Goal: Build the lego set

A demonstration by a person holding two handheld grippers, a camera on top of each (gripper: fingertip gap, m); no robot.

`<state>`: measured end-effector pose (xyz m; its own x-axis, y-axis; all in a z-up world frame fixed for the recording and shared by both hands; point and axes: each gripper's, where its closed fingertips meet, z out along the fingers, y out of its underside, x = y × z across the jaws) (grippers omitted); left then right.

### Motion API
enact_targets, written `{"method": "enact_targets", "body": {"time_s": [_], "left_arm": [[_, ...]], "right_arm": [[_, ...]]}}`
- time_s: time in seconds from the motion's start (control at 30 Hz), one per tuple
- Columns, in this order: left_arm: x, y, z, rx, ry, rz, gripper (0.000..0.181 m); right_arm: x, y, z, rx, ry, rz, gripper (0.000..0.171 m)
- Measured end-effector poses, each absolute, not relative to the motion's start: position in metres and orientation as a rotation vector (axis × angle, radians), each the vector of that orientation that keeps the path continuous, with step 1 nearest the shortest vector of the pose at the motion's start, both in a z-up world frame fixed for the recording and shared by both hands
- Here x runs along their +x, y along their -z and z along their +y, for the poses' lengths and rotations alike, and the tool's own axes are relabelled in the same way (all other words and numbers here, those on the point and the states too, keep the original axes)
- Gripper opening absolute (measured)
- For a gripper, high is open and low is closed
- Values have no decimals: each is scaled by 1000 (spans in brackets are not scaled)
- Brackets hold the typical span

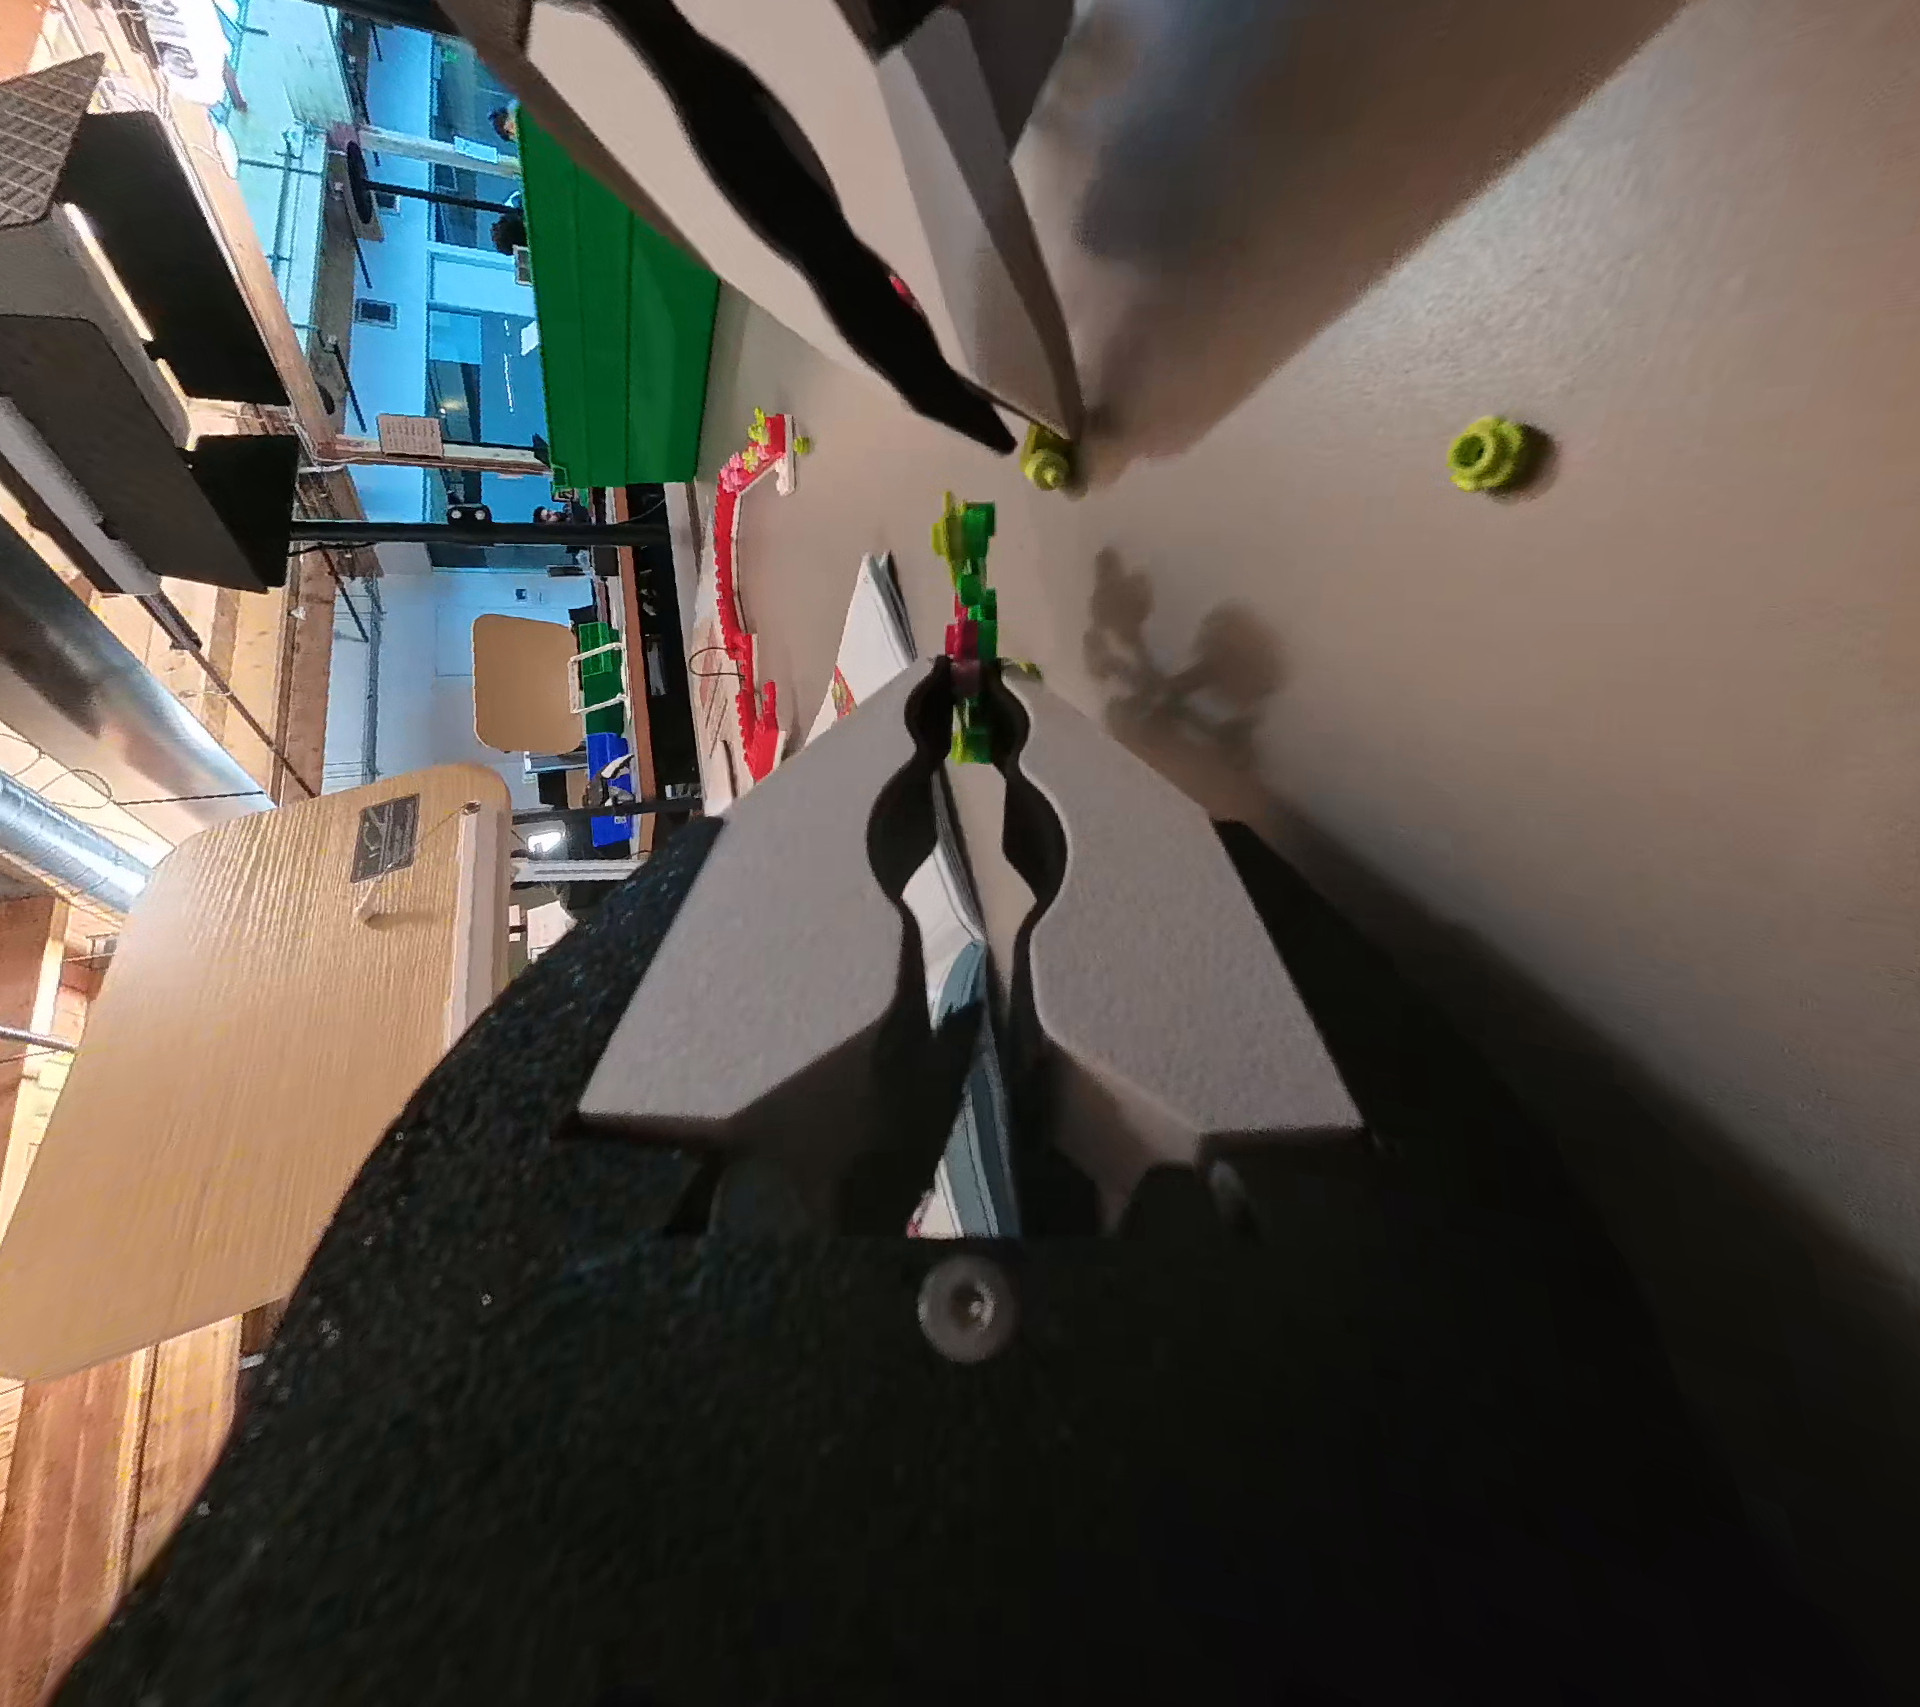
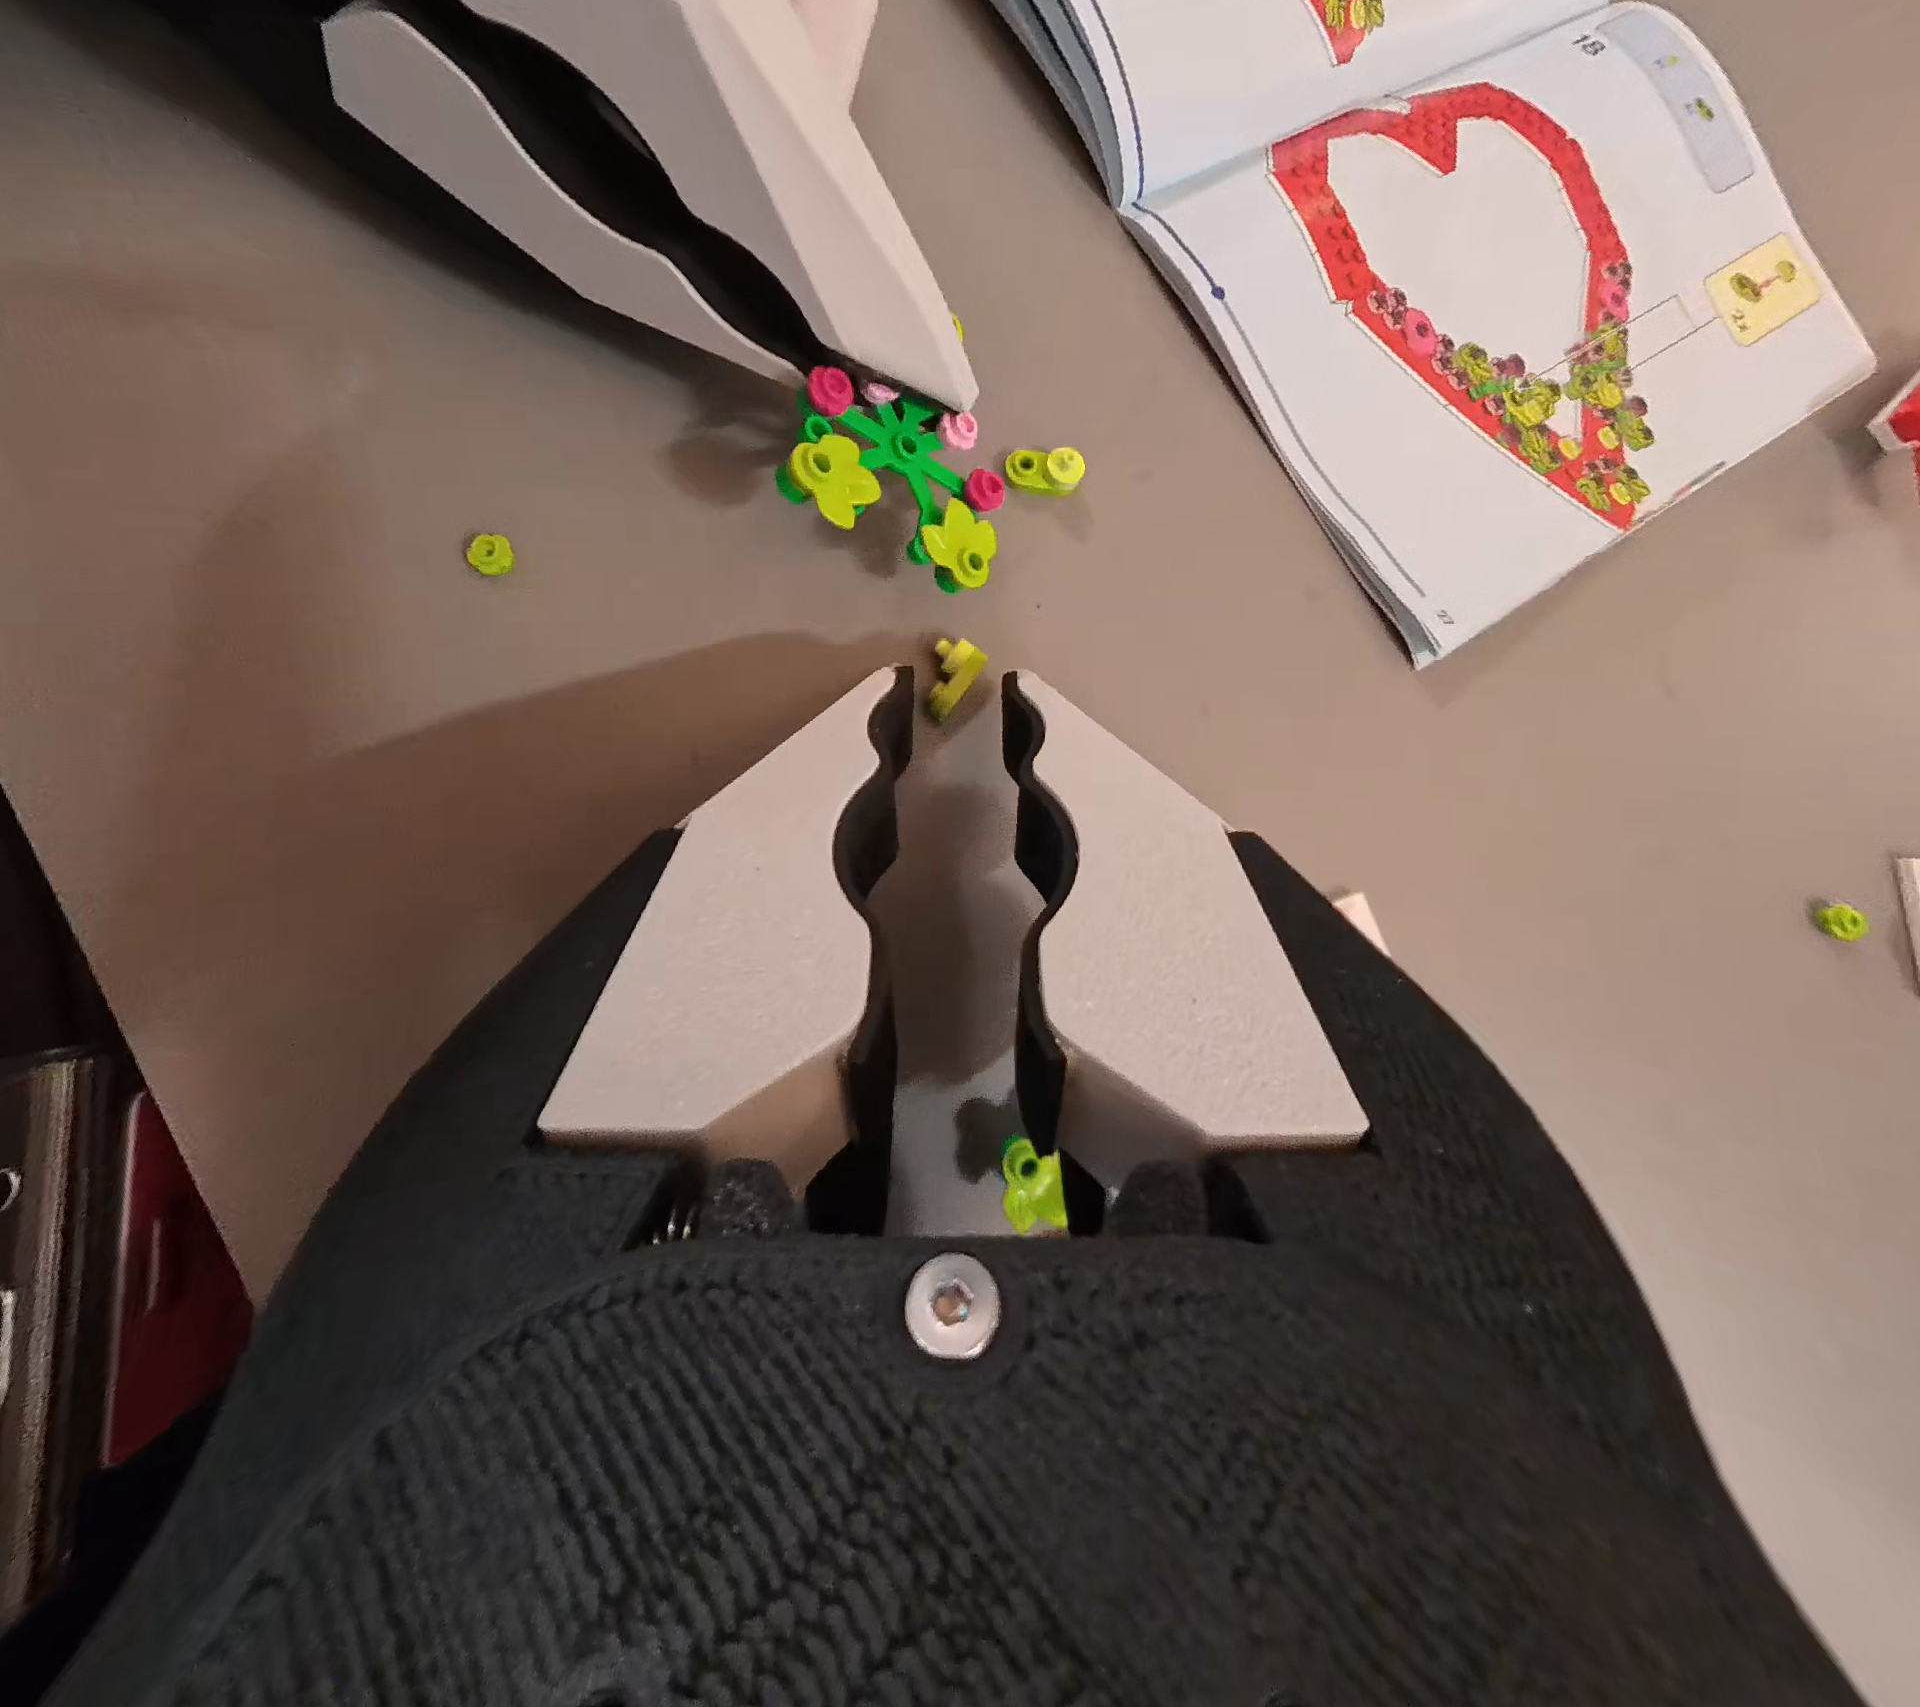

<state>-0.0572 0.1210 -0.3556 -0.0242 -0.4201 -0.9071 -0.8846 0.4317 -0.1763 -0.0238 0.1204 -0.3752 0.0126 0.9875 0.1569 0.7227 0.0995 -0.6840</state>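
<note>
The left claw [image 1: 966,707] is clamped on a green plastic lego plant stem bearing lime leaves and pink flowers [image 2: 896,473]; its tips hide part of the assembly. The right claw [image 2: 956,681] stands apart, with a small lime leaf piece [image 2: 954,675] between its tips; contact is indeterminable. Adjacent on the grey counter [image 2: 312,410]: an open instruction booklet [image 2: 1455,203] and a lime round stud [image 2: 489,554].

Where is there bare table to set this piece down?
Bare table lies left of the green flower cluster, past one lime stud. Crowded: around the cluster, beside the left gripper, and toward the open booklet.
</note>
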Motion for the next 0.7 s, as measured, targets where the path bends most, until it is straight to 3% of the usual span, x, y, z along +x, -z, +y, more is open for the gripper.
{"method": "enact_targets", "body": {"time_s": [0.03,0.37,0.53,0.7], "left_arm": [[-57,354,121,-1162,-545,1626,3],[-59,355,123,-1172,-555,1619,3],[-58,354,123,-1164,-560,1620,2],[-56,355,122,-1161,-557,1627,2]], "right_arm": [[-25,376,119,-1690,-565,-1762,15],[-26,379,119,-1798,-644,-1692,7],[-23,369,96,-1908,-977,-1645,7],[-12,377,99,-1865,-816,-1723,8]]}}
